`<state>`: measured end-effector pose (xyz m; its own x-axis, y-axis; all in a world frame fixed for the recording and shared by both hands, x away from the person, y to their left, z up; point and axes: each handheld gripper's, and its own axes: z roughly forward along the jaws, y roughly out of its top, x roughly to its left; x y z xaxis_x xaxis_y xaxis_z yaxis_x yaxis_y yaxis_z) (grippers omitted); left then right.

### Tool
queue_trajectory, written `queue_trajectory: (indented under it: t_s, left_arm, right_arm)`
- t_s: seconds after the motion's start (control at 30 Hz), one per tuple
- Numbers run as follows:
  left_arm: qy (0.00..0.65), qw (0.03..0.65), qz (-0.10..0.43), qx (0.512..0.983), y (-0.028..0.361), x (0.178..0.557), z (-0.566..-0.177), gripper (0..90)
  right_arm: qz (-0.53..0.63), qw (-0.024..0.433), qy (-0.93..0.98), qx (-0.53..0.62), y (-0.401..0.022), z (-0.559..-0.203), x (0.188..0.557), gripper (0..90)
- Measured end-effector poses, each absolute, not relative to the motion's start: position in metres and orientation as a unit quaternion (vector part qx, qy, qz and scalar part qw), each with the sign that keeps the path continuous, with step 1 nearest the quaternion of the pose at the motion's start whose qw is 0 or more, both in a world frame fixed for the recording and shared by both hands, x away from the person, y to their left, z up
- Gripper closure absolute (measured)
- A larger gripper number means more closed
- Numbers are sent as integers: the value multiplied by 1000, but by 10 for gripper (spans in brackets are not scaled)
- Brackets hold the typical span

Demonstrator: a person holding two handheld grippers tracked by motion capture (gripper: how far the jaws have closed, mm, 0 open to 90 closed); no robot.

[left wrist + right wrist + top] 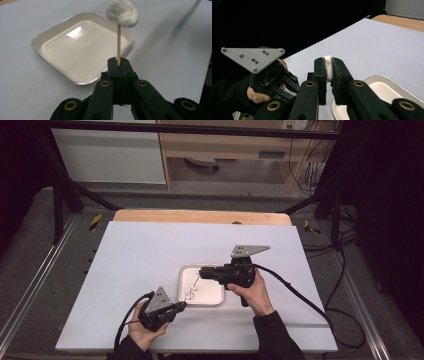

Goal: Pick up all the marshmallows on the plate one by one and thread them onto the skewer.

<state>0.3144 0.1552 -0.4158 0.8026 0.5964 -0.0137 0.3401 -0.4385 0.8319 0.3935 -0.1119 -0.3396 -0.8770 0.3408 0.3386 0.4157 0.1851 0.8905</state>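
L tongs (119, 65) clamped on stick (118, 45) w/ white ball (122, 12); R tongs (329, 71) squeezing that ball, above tray (82, 47) on table (162, 50).

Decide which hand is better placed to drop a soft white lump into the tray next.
Probably the right. The right gripper hangs over the tray, shut on a white lump. The left gripper sits off the tray's near corner, clamping a stick with another lump on its tip.
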Motion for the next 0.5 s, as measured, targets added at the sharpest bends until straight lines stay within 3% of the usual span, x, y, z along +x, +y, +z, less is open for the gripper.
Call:
queue_trajectory:
  t_s: [0.5]
  left_arm:
    - [275,443,145,841,154,314,-417,891]
  right_arm:
    - [-591,46,-769,-238,-111,-345,390,838]
